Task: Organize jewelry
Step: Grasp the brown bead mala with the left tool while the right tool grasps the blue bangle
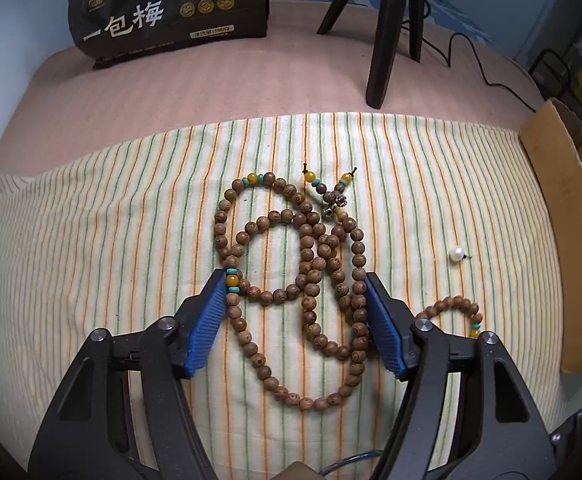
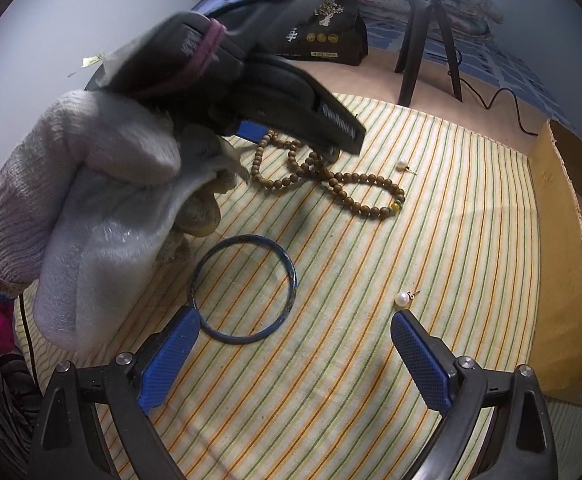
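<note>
Partly behind left gripper (image 2: 333,154): bead necklace (image 2: 333,184).

The beads (image 1: 291,280) lie coiled on the cloth (image 1: 91,260), partly between the spread left tongs (image 1: 295,286), with a pearl (image 1: 457,255) to their right. Nearer the right tongs (image 2: 295,314) lie a bangle (image 2: 245,289) and a second pearl (image 2: 402,299). A box (image 2: 563,240) sits at the cloth's right edge; a bag (image 1: 167,8) and tripod (image 1: 387,32) stand behind.

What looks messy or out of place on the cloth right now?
The wooden bead strand lies in a tangle of crossing loops rather than coiled. The two pearl earrings lie well apart, not paired. The blue bangle looks scuffed along its rim.
</note>
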`<state>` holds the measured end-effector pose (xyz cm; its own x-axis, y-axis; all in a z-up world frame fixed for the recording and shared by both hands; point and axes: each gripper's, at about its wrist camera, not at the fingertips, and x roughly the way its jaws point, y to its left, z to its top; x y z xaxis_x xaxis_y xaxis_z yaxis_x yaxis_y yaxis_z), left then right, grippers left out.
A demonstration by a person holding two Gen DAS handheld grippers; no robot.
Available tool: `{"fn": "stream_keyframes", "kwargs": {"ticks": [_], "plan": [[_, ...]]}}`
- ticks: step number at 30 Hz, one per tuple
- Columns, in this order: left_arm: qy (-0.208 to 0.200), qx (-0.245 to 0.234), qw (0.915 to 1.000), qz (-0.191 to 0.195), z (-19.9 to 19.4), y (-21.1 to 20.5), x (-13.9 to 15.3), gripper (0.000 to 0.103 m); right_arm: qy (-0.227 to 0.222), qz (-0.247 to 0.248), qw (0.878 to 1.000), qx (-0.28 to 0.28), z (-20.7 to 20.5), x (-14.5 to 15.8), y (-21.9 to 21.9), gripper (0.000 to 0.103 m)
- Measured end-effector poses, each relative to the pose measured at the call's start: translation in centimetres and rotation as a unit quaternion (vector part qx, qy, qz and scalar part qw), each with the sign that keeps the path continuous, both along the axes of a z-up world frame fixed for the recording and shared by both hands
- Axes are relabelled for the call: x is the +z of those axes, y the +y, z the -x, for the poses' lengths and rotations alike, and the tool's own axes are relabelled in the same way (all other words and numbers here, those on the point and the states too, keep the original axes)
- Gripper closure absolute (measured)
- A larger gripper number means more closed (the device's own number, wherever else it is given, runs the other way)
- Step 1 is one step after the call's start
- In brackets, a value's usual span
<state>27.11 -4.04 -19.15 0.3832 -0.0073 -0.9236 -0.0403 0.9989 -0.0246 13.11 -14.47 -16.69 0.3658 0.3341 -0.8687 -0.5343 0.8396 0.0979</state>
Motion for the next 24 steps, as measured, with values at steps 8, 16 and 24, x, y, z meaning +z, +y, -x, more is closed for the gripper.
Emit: {"fn": "stream_keyframes", "kwargs": {"ticks": [8, 16, 24], "plan": [[-0.006, -0.011, 0.9999, -0.004, 0.2, 1.1, -0.3, 0.074, -0.006, 0.021, 0.999, 0.028, 0.2, -0.5, 2.2, 0.005], [-0.007, -0.004, 0.9999, 0.009, 1.0, 3.5, 0.0, 0.090, -0.028, 0.064, 0.996, 0.051, 0.2, -1.3, 4.8, 0.008], [-0.004, 0.019, 0.9994, 0.028, 2.0, 6.0, 0.5, 0.091, -0.008, 0.064, 0.996, 0.060, -0.2, -1.7, 5.5, 0.030]]}}
